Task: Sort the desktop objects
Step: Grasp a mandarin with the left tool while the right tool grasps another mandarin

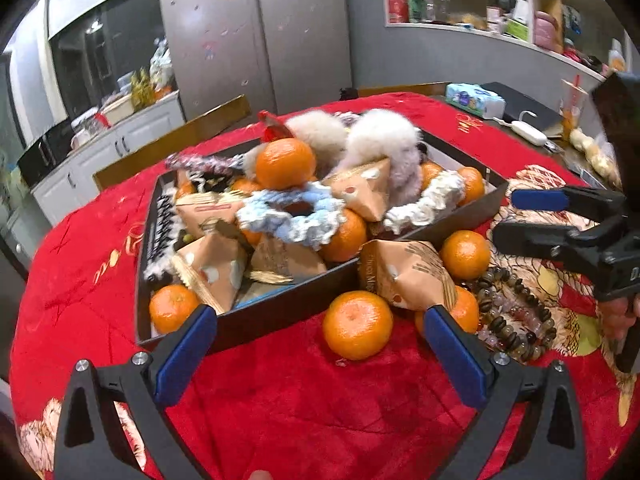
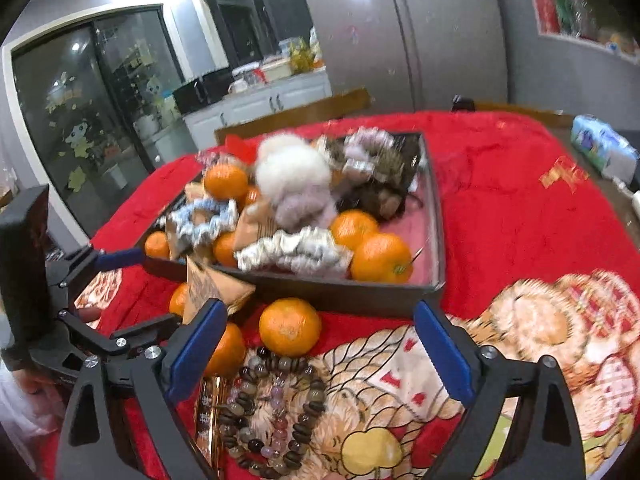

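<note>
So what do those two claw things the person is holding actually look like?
Both the left gripper and the right gripper are black plastic frames with silver screws. Each has two long fingers faced with blue ridged pads, spreading in a V.

- Bare red cloth point(image 1: 280, 400) lies free at six o'clock of the heaped tray point(image 1: 280, 312).
- Loose mandarins point(image 1: 357, 325), a paper packet point(image 1: 404, 276) and bead bracelets point(image 2: 272, 412) crowd its near corner.

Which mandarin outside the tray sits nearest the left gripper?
The mandarin lying alone on the red cloth, straight ahead between the left gripper's open fingers; the other loose ones sit farther right, beside the paper packet.
</note>
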`<state>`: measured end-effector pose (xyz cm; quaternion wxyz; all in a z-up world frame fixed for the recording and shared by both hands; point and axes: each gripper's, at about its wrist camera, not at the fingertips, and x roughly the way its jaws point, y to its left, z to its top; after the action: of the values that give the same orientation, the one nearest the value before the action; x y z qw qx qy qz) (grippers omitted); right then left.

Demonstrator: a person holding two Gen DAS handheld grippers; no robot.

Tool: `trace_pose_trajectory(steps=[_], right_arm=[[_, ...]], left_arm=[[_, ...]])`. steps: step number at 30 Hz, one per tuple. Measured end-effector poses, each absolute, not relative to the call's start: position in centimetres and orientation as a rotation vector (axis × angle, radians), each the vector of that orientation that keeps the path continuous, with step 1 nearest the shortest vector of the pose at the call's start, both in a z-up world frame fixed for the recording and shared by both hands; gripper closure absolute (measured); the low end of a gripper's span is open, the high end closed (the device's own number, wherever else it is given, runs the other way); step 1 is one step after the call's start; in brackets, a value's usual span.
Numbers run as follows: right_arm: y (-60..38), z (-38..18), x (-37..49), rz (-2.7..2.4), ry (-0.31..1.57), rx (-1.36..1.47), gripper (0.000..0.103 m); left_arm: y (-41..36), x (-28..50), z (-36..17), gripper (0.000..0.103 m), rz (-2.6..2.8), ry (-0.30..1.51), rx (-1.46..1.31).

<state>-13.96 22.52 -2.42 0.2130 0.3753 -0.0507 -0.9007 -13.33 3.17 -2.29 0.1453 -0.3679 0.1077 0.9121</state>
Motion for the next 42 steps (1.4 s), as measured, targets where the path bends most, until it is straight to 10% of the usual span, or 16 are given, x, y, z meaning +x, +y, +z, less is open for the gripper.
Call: trace_pose_trajectory(steps=[14, 23, 42], right_arm=[[22.0, -4.1, -14.6, -2.414, -0.166, 1.135, 0.010], [21.4, -4.0, -14.2, -2.338, -0.197, 1.099, 0.046], [20.5, -3.4, -12.9, -2.388, -0.124, 1.054, 0.072]], left_arm=[[1.9, -15.4, -4.7, 0.008, 2.489, -0.009, -1.201], [2.7, -15.3, -5.1, 0.046, 2.552, 0.066, -1.218], [4.8, -13.7, -4.1, 0.064, 2.559, 0.183, -1.104]])
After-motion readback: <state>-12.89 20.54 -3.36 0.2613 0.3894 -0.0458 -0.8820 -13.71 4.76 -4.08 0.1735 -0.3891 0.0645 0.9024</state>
